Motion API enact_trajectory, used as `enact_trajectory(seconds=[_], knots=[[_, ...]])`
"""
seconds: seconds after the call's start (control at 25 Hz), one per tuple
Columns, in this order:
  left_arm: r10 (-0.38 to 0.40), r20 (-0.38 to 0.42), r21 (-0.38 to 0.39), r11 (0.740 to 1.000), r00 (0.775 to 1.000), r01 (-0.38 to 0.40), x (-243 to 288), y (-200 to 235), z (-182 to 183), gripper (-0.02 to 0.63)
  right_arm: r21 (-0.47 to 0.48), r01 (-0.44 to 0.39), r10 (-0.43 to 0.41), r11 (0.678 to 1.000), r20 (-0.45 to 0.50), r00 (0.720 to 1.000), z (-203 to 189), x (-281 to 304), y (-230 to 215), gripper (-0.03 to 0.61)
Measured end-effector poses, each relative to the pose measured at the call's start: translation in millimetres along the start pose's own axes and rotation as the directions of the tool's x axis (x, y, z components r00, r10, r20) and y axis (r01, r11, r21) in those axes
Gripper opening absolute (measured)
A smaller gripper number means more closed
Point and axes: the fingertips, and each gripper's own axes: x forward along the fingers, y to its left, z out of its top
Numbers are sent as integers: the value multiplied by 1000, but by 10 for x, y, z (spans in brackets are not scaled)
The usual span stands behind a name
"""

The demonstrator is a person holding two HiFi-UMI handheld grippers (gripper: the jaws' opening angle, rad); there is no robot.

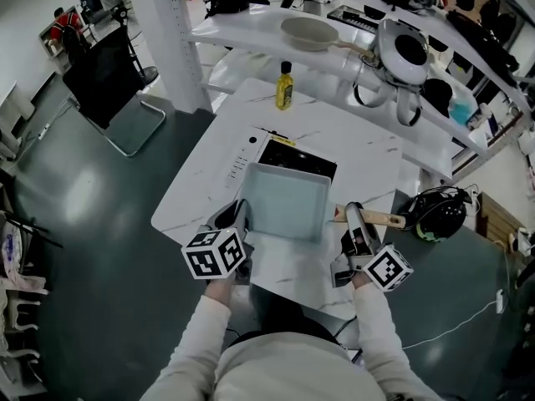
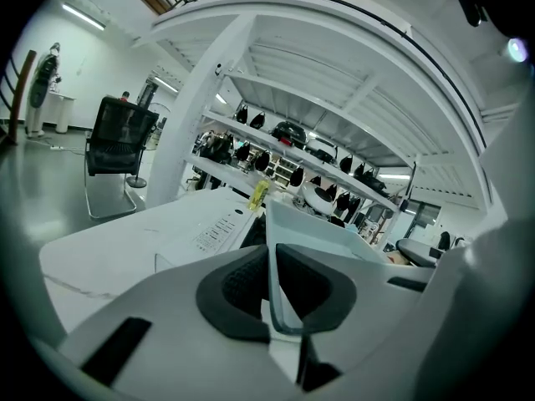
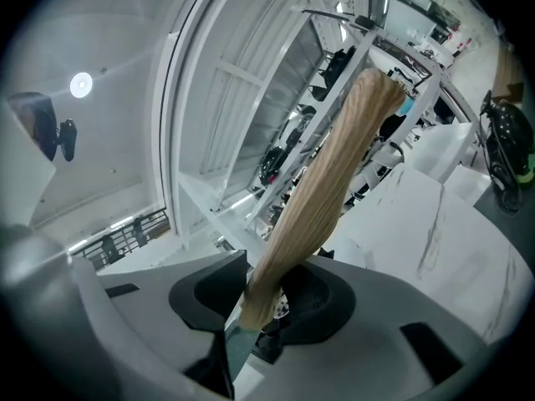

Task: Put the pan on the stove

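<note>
A square pale grey-blue pan (image 1: 286, 200) lies over the near part of the black stove top (image 1: 299, 159); whether it rests on it I cannot tell. Its wooden handle (image 1: 383, 218) sticks out to the right. My left gripper (image 1: 239, 224) is shut on the pan's near-left rim; in the left gripper view the thin rim (image 2: 270, 261) stands between the pads. My right gripper (image 1: 354, 225) is shut on the handle, and in the right gripper view the handle (image 3: 326, 174) runs up from between the jaws of that gripper (image 3: 266, 301).
The stove's white control strip (image 1: 243, 159) faces left on the white marble table (image 1: 359, 153). A yellow bottle (image 1: 285, 86) stands at the table's far edge. A shelf behind carries a beige pan (image 1: 309, 33). A black helmet (image 1: 441, 214) lies right, a black chair (image 1: 109, 78) left.
</note>
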Motion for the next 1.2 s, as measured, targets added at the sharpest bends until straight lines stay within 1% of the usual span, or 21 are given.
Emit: enact_trajectory(seconds=[0.32, 0.56, 0.72, 1.08, 1.2], knots=[[10, -8, 10, 1000, 1000, -10, 381, 39, 156, 38, 2, 2, -2, 1000, -9, 1000, 143, 343, -187, 140], [23, -24, 27, 999, 999, -22, 624, 57, 193, 38, 19, 14, -14, 1000, -15, 1000, 196, 525, -364, 140], [28, -37, 34, 999, 999, -27, 747, 66, 214, 40, 12, 16, -16, 1000, -21, 1000, 236, 622, -442, 140], [37, -66, 63, 997, 997, -33, 939, 104, 220, 40, 42, 35, -34, 999, -29, 999, 229, 749, -602, 140], [41, -80, 58, 998, 996, -36, 971, 117, 188, 40, 33, 47, -46, 998, -36, 998, 224, 759, -647, 140]])
